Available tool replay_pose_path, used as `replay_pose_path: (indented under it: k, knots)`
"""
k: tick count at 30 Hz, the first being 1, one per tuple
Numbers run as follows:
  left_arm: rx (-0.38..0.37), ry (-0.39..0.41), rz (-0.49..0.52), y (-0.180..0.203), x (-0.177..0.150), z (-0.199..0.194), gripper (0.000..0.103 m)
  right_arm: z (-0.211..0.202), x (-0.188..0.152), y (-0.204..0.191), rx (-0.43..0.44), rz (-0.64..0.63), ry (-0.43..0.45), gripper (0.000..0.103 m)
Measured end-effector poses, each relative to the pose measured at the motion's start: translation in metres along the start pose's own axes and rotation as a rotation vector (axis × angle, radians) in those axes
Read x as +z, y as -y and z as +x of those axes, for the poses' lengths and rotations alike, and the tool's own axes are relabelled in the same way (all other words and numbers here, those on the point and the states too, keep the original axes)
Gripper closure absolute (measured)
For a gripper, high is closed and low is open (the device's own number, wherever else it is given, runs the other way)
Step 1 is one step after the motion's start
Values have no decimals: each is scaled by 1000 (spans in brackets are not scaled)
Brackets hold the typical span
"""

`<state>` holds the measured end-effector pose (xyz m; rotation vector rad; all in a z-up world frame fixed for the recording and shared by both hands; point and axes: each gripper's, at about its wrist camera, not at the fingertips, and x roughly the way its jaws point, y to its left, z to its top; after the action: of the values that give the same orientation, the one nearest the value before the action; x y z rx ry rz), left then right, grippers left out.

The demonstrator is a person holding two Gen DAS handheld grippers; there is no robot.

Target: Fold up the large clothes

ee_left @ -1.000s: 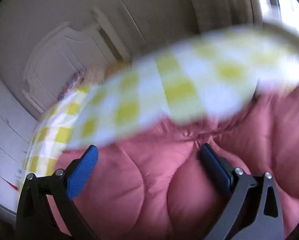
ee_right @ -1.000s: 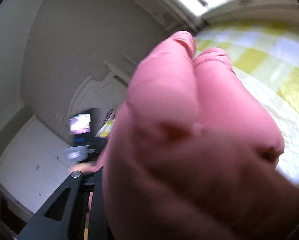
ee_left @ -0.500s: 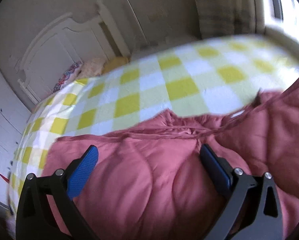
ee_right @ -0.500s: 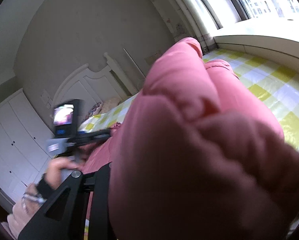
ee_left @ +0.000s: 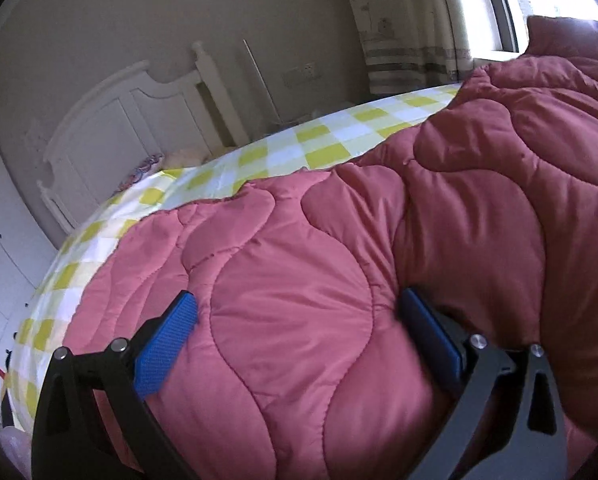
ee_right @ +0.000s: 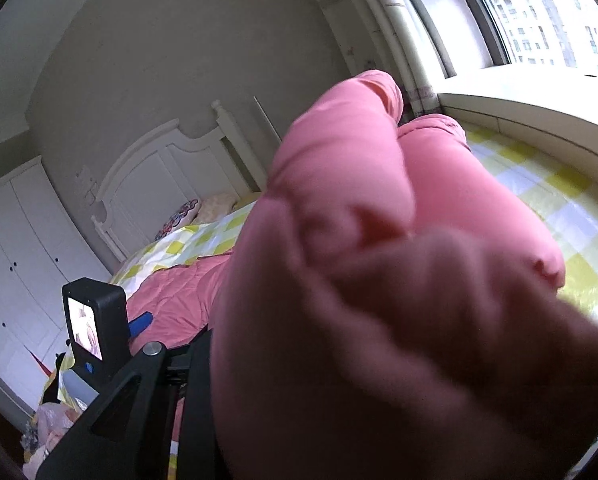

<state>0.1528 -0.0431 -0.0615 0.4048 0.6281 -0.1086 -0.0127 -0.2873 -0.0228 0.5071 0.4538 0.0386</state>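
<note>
Both claws in pink quilt [ee_left: 299, 280], left claw [ee_left: 295, 320] straddling, right claw [ee_right: 339, 380] buried

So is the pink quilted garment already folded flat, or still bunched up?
Still bunched: the pink quilted garment lies rumpled across the checked bedsheet, with a thick wad of it filling the right gripper.

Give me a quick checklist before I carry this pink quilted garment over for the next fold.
1. Left gripper jaws apart with the pink quilted padded garment bulging between the blue pads: not ok, no clamp.
2. Right gripper grip on the garment bunch: cannot tell, fabric hides the fingers.
3. Garment flat: not ok, the right side is bunched and raised.
4. Bare yellow-and-white checked bedsheet ahead for landing: ok.
5. Left gripper away from the right one: ok.
</note>
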Motion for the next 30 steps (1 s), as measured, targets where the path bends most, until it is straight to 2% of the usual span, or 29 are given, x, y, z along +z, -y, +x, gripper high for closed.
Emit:
replay_pose_path:
  k: [7,9,11,12,13,15,18,20,23,24,26,27,28,29,30]
  knots:
    - [-15,-4,-42,-11,-7,-16,4,-4,5,-19,-36,-66,24,68]
    - [-38,53,-83,-17,-15,-43,4,-5,6,-23,-42,-84,30,68]
    - [-27,87,-69,-14,-23,-56,4,-3,7,-26,-53,-99,33,68]
    - [-20,74,-35,-8,-27,-56,4,-1,7,-28,-56,-103,31,68]
    - [4,37,41,6,-35,-49,4,-6,2,-31,-51,-105,25,68]
    - [26,66,70,14,-40,-48,4,-7,1,-36,-64,-126,32,68]
    - [-25,27,66,6,-32,-48,5,-12,3,-46,-67,-167,39,68]
    - [-60,40,53,-12,-24,-56,6,-15,4,-51,-68,-188,43,68]
    - [-15,93,-92,-55,-16,-63,6,-17,4,-66,-92,-242,50,68]
    - [-32,69,-97,-61,-18,-55,6,-16,4,-72,-101,-258,54,68]
    - [-98,-24,6,-47,-28,-31,7,-13,4,-89,-124,-304,66,68]
    - [-84,-24,45,-40,-35,-25,7,-11,4,-96,-129,-316,70,68]
    - [-56,32,58,-35,-45,-25,7,-8,3,-107,-137,-341,79,68]
    - [-63,49,43,-37,-48,-25,7,-7,1,-118,-147,-370,93,68]
    - [-112,33,4,-45,-47,-24,7,-5,-1,-125,-157,-395,106,68]
